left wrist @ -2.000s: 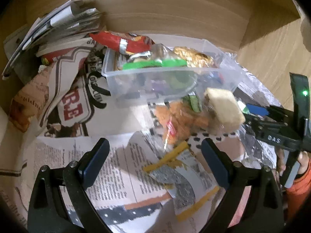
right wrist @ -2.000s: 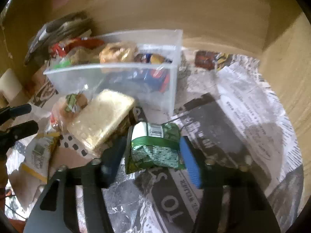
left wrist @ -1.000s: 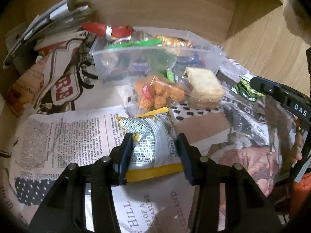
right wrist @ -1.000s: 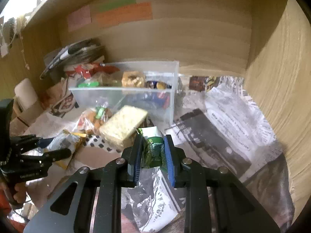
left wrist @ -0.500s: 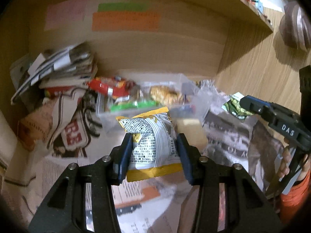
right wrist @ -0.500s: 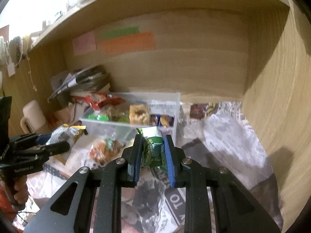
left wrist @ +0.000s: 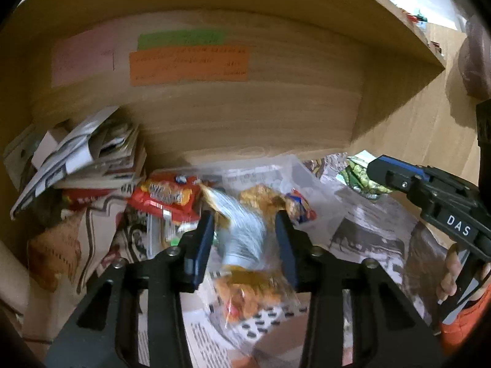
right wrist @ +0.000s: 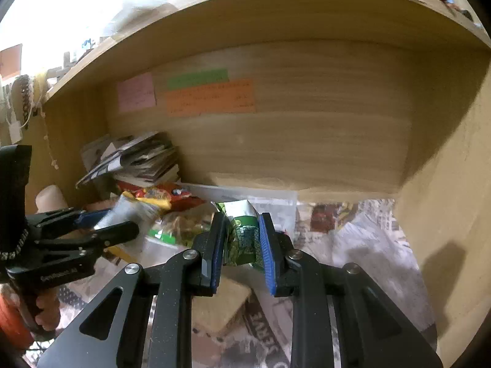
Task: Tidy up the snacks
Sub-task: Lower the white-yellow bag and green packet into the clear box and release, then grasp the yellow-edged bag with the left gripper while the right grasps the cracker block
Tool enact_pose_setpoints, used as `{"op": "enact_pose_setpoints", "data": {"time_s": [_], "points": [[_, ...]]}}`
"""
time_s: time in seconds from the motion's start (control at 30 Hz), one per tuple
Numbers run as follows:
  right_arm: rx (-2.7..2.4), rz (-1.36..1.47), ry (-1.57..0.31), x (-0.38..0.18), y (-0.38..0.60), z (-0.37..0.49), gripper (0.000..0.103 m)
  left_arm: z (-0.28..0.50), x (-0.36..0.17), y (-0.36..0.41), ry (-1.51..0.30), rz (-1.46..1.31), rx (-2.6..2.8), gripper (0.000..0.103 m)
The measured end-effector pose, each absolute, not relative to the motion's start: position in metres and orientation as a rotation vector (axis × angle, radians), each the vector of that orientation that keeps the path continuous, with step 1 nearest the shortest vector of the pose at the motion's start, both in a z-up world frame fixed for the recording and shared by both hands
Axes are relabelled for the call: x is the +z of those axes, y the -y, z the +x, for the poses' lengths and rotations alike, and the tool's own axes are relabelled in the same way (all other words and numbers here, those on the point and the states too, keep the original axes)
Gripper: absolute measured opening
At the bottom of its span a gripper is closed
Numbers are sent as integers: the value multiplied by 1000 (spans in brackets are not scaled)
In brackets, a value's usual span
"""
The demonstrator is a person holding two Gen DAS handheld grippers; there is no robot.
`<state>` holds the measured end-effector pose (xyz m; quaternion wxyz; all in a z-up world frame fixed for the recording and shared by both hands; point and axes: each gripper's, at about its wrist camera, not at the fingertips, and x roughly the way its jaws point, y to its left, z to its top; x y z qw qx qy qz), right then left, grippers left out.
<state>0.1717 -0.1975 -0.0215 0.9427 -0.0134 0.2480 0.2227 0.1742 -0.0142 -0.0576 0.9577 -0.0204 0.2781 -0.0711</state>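
My left gripper (left wrist: 244, 218) hangs above the clear plastic container (left wrist: 296, 168). Its jaws are closing on a yellow and white snack packet (left wrist: 242, 233), which is blurred and sits between the pads. My right gripper (right wrist: 241, 218) is shut on a green packet (right wrist: 242, 236), held upright in front of the same container (right wrist: 276, 197). A red packet (left wrist: 168, 196) and a golden one (left wrist: 260, 193) lie in the container. A bag of orange snacks (left wrist: 245, 288) rests on the newspaper below, and a tan block (right wrist: 221, 303) lies under the right fingers.
Everything sits in a wooden shelf bay with sticky notes (left wrist: 187, 64) on the back wall and a side wall (right wrist: 445, 214) close on the right. A pile of papers (left wrist: 92, 153) fills the back left corner. Newspaper (right wrist: 368, 245) lines the floor.
Both grippers have risen off the newspaper with their packets, so more of the back wall shows. The yellow and white packet now looks smeared and narrower between the left fingers.
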Motion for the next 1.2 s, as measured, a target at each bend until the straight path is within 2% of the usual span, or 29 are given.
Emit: {"op": "enact_pose_setpoints", "data": {"time_s": [0.43, 0.47, 0.5, 0.57, 0.6, 0.9, 1.0, 1.2], "points": [[481, -34, -588, -45, 175, 225, 20, 216, -74, 0, -644, -47, -114, 41], [484, -33, -599, -48, 174, 228, 20, 214, -78, -4, -657, -46, -105, 46], [488, -32, -612, -51, 173, 232, 20, 213, -80, -7, -666, -48, -97, 56], [486, -35, -640, -59, 171, 239, 20, 207, -86, -15, -676, -60, -78, 70], [485, -39, -652, -63, 170, 243, 20, 203, -90, -20, -680, -63, -67, 73], [467, -74, -699, -78, 167, 251, 21, 178, -133, -46, -833, -119, -43, 80], [466, -83, -716, -81, 166, 249, 24, 170, -146, -48, -871, -140, -55, 81], [460, -87, -763, -87, 166, 237, 38, 160, -164, -42, -916, -156, -78, 82]]}}
